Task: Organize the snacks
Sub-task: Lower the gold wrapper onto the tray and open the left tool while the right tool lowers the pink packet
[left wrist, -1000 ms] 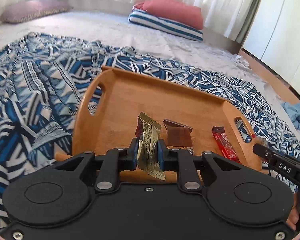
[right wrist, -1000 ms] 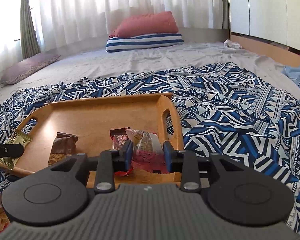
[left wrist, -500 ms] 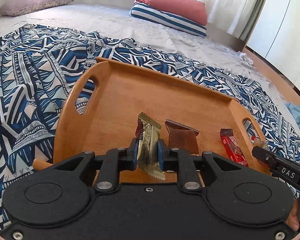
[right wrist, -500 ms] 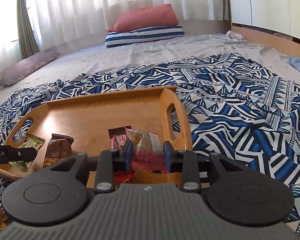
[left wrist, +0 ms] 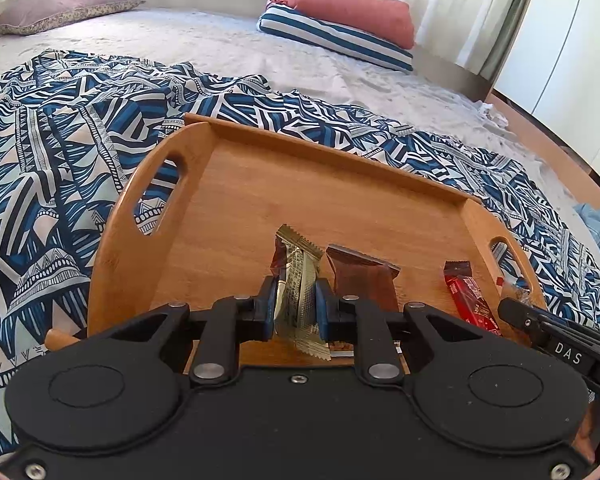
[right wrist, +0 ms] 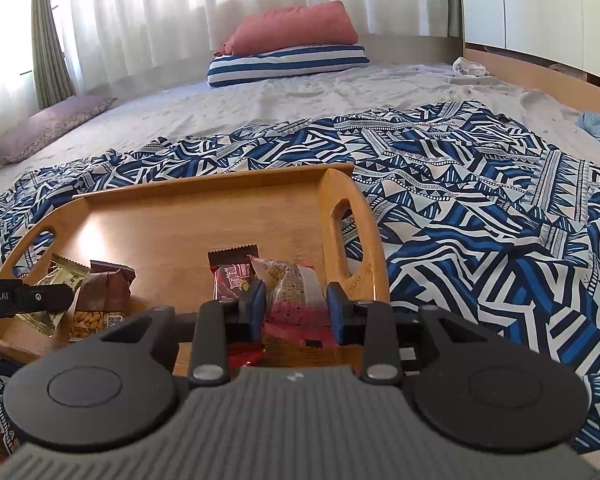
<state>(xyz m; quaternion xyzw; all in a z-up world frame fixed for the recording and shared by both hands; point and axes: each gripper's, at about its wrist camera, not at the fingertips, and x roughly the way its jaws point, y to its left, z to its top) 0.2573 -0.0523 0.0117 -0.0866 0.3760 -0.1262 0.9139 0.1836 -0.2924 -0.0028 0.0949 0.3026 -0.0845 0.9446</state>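
Left wrist: tray (left wrist: 124,240) far half lies bare.

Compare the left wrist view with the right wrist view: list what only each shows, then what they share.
Only the left wrist view shows the left gripper head-on, shut on a gold foil snack packet, and a fingertip at the bottom right corner.

Only the right wrist view shows the right gripper head-on, shut on a pink-and-white snack packet, and a green curtain.

Both show the wooden handled tray, the brown nut packet, the red snack bar, the blue patterned blanket and the red pillow on the striped one.
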